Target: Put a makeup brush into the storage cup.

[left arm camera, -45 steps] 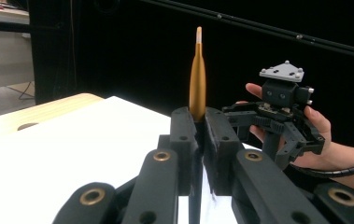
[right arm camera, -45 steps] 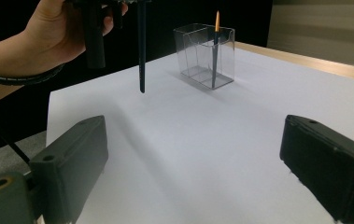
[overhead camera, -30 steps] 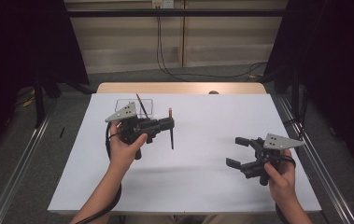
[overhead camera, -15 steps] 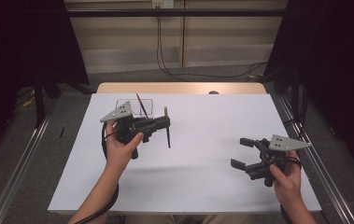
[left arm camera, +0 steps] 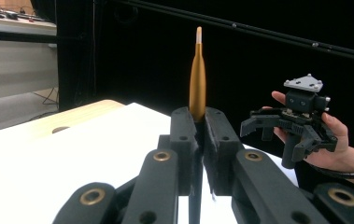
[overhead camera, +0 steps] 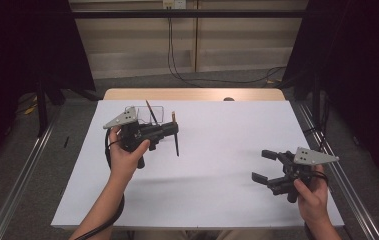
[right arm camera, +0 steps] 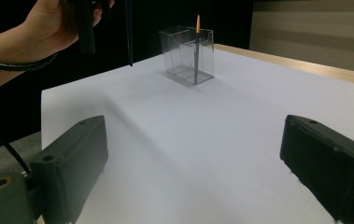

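Observation:
My left gripper [overhead camera: 174,129] is held above the white table top [overhead camera: 217,150] at centre left, shut on a thin dark pen [overhead camera: 176,142] with a gold end. In the left gripper view its jaws [left arm camera: 199,121] are pressed together on the pen [left arm camera: 197,79], and the gold end stands up above them. Just behind it stands a clear plastic box [overhead camera: 153,114] with a second pen [overhead camera: 149,111] leaning inside. My right gripper [overhead camera: 261,166] hovers at the near right, open and with nothing between its jaws. The right gripper view looks between the jaws [right arm camera: 195,140] towards the box [right arm camera: 188,56].
A wooden strip [overhead camera: 192,94] runs along the table's far edge. Grey floor, metal rails and black curtains surround the table. A cable [overhead camera: 108,150] loops from the left gripper under the forearm.
The left gripper and its pen have drifted slightly to the left. The right gripper has shifted a little toward the near right edge. Both jaws stand as before.

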Motion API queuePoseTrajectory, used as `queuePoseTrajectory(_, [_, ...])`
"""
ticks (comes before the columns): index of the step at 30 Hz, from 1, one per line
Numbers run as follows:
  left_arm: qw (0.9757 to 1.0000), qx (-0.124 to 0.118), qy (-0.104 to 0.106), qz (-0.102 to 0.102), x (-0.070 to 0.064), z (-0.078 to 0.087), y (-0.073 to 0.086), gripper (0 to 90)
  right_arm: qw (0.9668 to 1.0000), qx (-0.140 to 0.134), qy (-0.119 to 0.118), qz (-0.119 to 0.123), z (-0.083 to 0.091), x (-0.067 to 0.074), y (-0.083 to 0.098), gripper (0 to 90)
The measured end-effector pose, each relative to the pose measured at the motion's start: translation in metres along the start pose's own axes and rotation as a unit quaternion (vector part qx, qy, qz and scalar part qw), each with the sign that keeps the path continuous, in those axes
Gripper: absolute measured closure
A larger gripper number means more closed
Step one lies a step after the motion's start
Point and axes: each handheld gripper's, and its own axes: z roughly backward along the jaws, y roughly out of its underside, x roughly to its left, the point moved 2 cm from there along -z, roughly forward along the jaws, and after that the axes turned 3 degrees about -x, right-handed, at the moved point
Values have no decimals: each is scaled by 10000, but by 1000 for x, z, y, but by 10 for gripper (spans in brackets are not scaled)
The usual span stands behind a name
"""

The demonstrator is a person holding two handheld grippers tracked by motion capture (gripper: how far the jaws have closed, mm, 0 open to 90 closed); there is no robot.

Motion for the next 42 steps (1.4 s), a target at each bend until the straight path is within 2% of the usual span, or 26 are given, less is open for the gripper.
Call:
queuePoseTrajectory(14, [9999,-6,-170,-33,8,8,-8,830,9999,79,69,22,4,-1,8,71])
queuePoseTrajectory(27, [9995,-80,-319,-37,15,14,-17,830,10000,33,62,11,5,1,8,71])
queuePoseTrajectory(42, [9986,-140,-492,-117,22,22,-30,830,9997,58,224,40,11,-1,10,71])
